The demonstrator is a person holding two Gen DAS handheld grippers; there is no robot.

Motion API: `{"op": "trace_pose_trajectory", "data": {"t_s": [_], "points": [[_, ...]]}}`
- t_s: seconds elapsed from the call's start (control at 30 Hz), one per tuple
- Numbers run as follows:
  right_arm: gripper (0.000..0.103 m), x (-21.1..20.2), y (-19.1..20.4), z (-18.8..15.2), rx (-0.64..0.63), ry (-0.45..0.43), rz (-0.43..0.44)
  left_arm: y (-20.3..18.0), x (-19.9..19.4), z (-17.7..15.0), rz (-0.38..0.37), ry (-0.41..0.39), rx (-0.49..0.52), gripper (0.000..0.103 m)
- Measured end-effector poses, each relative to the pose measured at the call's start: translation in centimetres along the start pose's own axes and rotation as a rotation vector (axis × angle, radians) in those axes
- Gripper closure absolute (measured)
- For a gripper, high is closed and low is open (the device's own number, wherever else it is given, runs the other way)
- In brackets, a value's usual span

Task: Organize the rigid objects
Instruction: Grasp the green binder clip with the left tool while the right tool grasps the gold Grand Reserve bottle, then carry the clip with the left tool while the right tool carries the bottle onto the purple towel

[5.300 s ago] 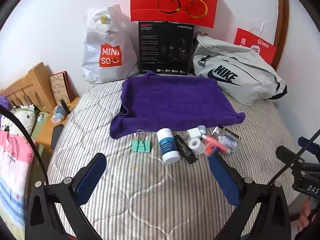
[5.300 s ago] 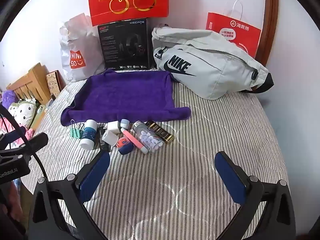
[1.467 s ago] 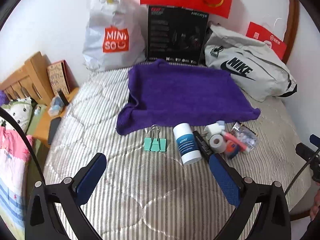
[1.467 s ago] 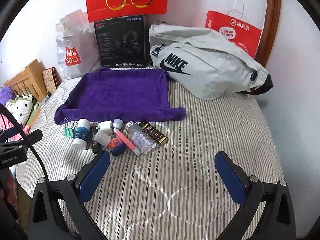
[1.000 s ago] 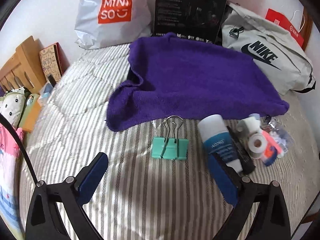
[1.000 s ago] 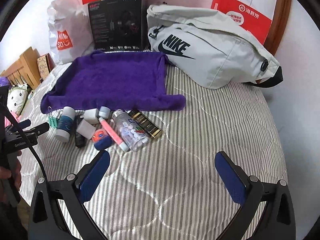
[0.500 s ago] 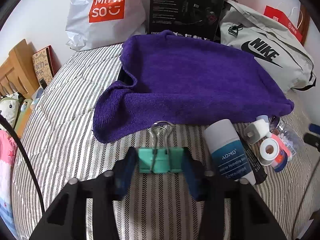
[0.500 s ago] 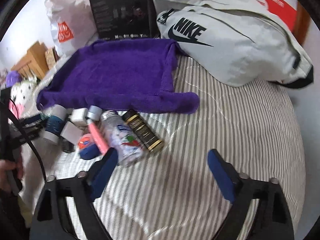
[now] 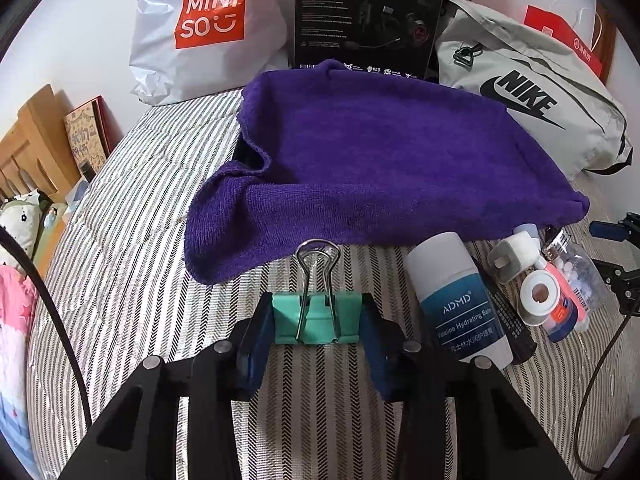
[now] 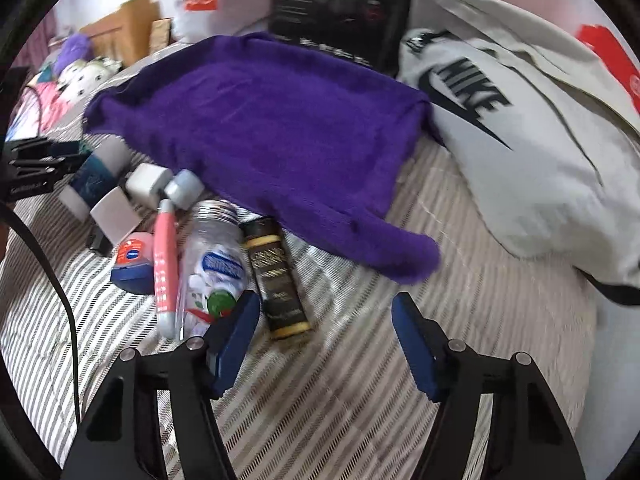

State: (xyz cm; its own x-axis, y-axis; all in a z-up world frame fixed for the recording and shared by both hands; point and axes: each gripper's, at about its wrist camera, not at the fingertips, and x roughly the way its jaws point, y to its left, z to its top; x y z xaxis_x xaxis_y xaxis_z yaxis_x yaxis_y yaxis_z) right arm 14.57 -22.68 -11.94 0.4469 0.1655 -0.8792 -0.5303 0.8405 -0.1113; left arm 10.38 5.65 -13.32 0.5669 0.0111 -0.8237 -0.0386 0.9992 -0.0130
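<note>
Bed (image 9: 132, 216) with striped quilted cover carries everything; purple towel (image 9: 380, 160) spread across its middle, likely the sorting area. Behind it, against the wall: grey Nike bag (image 9: 532, 100), white Miniso bag (image 9: 208, 28), black headset box (image 9: 368, 16). Wooden furniture sits off the bed's left side.

Small items lie in a row just before the towel's near edge: white balm tube (image 9: 460, 300), clear pill bottle (image 10: 212, 264), black-and-gold box (image 10: 278, 276), pink tube (image 10: 166, 264), tape roll (image 9: 538, 296), green binder clip (image 9: 318, 318).

Left gripper (image 9: 318, 320) is clamped on the binder clip, pads pressing its two short ends, wire handles pointing at the towel. Clip looks to be resting on the cover. Right gripper (image 10: 324, 320) is spread wide, holding nothing, low over the cover; its left finger is just beside the black-and-gold box and the pill bottle. That view is motion-blurred.

Step in hand, judged: lift the clip and carry it onto the towel.
- Lift straight up first; soft cover gives, so dragging would snag.
- Grip on the painted ends looks slippery; hold pressure steady.
- Set down flat, well inside the towel edge.
- Right gripper should centre on the box before closing, so it doesn't nudge the bottle.
</note>
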Motion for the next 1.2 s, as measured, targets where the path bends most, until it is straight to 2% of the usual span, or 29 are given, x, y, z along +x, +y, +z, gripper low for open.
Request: {"op": "trace_pose_trajectory", "data": {"t_s": [0.13,0.23,0.3,0.37,0.47,0.57,0.63,0.77,0.93,1.1,1.2], "points": [[0.042,1.2,0.8,0.6,-0.045,0.016,0.033,0.1,0.0,0.0,-0.008,0.004,-0.004,0.064],[0.052,1.7,1.4,1.1,-0.065,-0.001,0.038,0.0,0.1,0.0,-0.009,0.007,-0.009,0.064],[0.068,2.1,1.5,1.4,-0.06,-0.007,0.065,0.1,0.1,0.0,-0.007,0.009,-0.009,0.064],[0.076,2.1,1.6,1.4,-0.033,0.0,0.11,0.1,0.1,0.0,-0.007,0.009,-0.01,0.064],[0.076,1.9,1.3,0.9,0.062,0.03,0.088,0.1,0.1,0.0,-0.007,0.007,-0.012,0.064],[0.076,0.9,0.6,-0.8,0.229,0.077,0.079,0.0,0.1,0.0,-0.001,0.005,-0.011,0.064],[0.076,0.4,0.9,-1.6,0.279,0.094,0.075,0.0,0.1,-0.1,0.002,0.003,-0.012,0.064],[0.076,-0.4,3.3,-2.4,0.192,0.092,-0.003,0.0,0.0,-0.1,0.001,0.001,-0.012,0.064],[0.076,-0.1,2.2,-1.8,0.219,0.1,0.05,0.0,0.0,0.0,-0.001,0.015,-0.012,0.064],[0.08,-0.2,2.9,-1.9,0.176,0.111,0.023,0.0,0.0,-0.2,0.001,-0.007,-0.017,0.064],[0.08,-0.2,2.4,-2.2,0.213,0.109,0.046,0.1,-0.1,-0.3,-0.005,-0.015,-0.022,0.064]]}}
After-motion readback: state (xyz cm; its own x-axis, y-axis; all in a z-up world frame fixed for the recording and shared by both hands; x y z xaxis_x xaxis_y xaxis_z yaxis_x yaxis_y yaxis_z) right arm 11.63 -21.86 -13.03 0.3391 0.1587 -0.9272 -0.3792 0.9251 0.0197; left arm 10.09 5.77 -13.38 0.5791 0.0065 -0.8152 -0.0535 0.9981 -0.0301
